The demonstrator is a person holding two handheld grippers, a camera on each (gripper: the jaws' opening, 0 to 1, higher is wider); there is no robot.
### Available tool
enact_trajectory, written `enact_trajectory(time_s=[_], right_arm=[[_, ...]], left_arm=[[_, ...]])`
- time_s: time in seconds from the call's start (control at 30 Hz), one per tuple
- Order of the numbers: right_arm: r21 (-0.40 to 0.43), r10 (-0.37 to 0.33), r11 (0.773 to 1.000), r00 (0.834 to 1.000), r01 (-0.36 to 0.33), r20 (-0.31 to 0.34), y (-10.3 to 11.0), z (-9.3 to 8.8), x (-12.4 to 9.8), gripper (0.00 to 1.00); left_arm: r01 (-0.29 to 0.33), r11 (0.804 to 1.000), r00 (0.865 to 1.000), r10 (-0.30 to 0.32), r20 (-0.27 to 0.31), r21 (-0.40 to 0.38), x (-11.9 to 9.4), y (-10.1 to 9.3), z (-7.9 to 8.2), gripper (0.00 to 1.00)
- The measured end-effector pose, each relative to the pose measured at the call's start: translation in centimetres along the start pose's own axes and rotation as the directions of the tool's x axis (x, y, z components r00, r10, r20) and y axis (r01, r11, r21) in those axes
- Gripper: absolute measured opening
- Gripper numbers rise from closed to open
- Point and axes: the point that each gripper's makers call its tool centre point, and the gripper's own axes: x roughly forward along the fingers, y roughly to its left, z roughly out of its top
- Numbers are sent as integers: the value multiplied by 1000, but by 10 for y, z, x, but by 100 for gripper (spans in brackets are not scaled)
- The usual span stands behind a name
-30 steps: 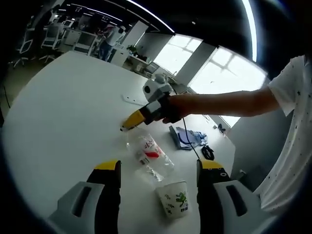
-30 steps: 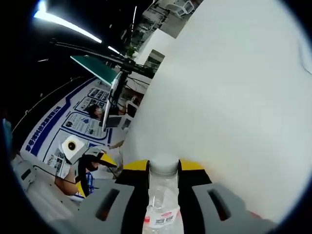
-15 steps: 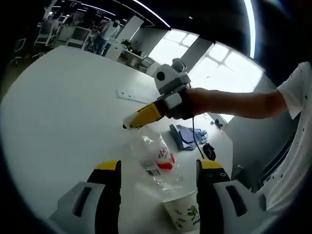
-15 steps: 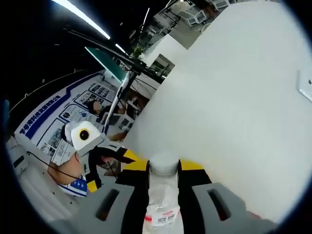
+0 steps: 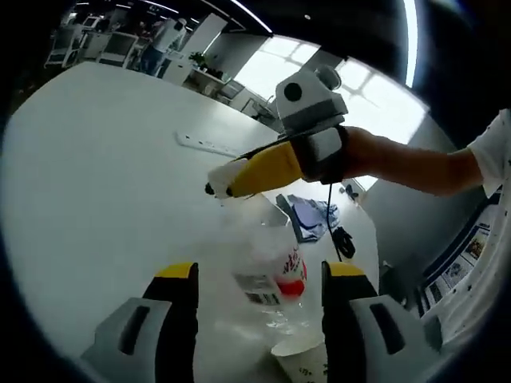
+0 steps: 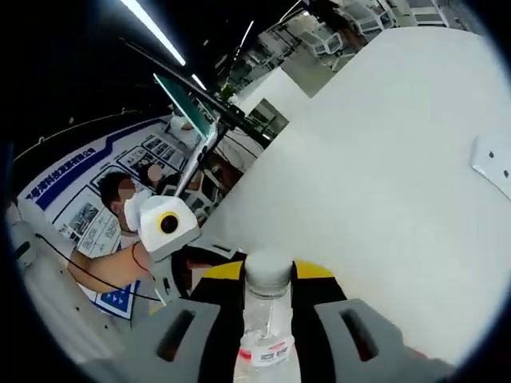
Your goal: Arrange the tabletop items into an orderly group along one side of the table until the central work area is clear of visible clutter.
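- My right gripper (image 6: 268, 281) is clamped on the neck of a clear water bottle (image 6: 265, 319), just under its white cap, with the yellow-tipped jaws pressing in from both sides.
- In the left gripper view that same right gripper (image 5: 231, 182) comes in from the right and holds the water bottle (image 5: 267, 259) by its top; the body with the red-and-white label hangs tilted above the table (image 5: 88, 183), though I cannot tell whether its base has cleared the surface.
- My left gripper (image 5: 259, 275) has its jaws spread wide with nothing between them; the bottle hangs beyond the tips.
- A paper cup (image 5: 307, 365) with green print stands below the bottle, near the table's near edge.
- Further out, toward the far right edge, lie a blue cloth (image 5: 307, 217) and a coil of black cable (image 5: 342, 239); a flat white strip (image 5: 209, 145) lies well apart, out on the open tabletop.
- I judge this to be the carry step: the bottle is gripped and headed for the side group.
- Next I would need to stand it upright beside the cup without knocking it, then let go.
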Motion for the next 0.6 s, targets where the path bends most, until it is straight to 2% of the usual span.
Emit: enact_trajectory(time_s=[0.23,0.4,0.5,0.6], right_arm=[[-13,-30,999,999,31,34,3,0,-9,19],[-29,-58,998,996,60,71,5,0,-17,19],[-38,-74,996,993,77,94,5,1,-23,19],[-30,-81,996,991,84,106,5,-1,-30,19]], left_arm=[[17,1000,999,-17,-35,-4,19,-6,-8,62],[47,999,998,-47,-36,-18,28,-13,-11,52],[112,994,993,-112,-37,-12,30,-27,-10,43],[102,995,994,-101,-46,20,32,-29,-10,43]])
